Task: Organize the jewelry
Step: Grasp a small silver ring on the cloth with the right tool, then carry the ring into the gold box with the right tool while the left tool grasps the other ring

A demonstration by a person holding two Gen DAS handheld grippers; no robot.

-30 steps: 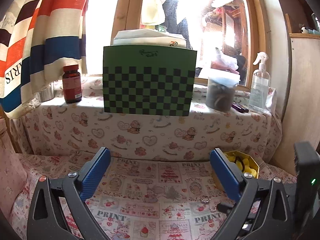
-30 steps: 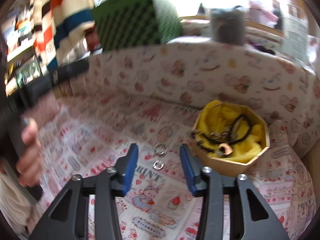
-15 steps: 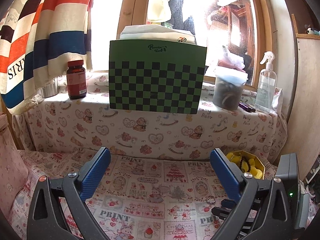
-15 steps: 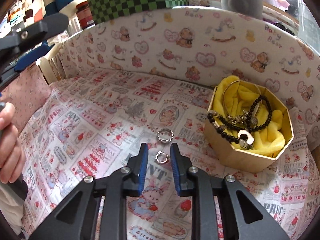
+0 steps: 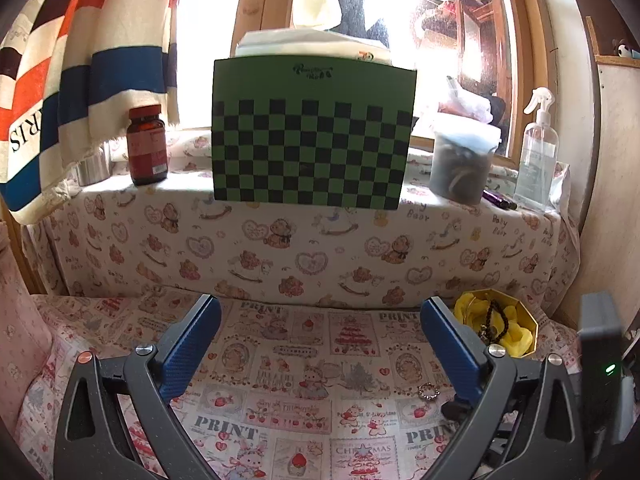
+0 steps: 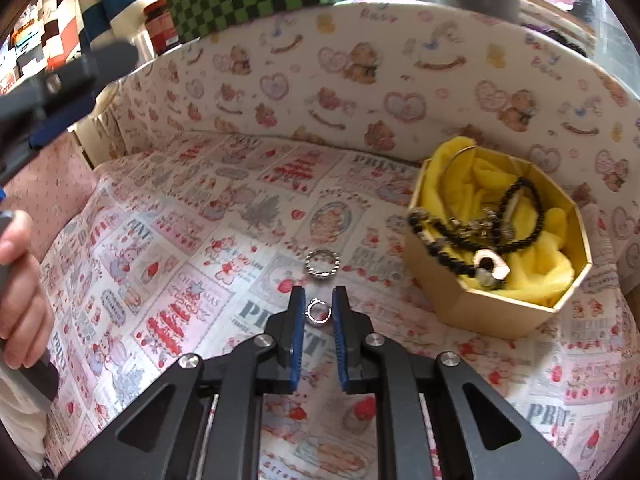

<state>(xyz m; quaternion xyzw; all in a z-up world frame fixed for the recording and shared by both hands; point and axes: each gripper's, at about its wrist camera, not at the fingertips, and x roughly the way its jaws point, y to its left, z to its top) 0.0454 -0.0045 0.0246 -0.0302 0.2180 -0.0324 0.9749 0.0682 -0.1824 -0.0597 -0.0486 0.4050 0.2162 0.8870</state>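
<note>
Ring (image 6: 319, 312) sits between the right claw's (image 6: 319, 307) narrowed fingers, contact unclear; left claw (image 5: 320, 330) gapes wide.

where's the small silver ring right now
In the right wrist view, the small silver ring lies on the printed cloth between the right tongs, just below the beaded ring.

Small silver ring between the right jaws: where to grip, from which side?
Pinch the small ring across its outer rim, coming from above. It lies flat on the printed cloth, so only the rim offers opposing faces. The right gripper already straddles it, jaws narrowed.
</note>
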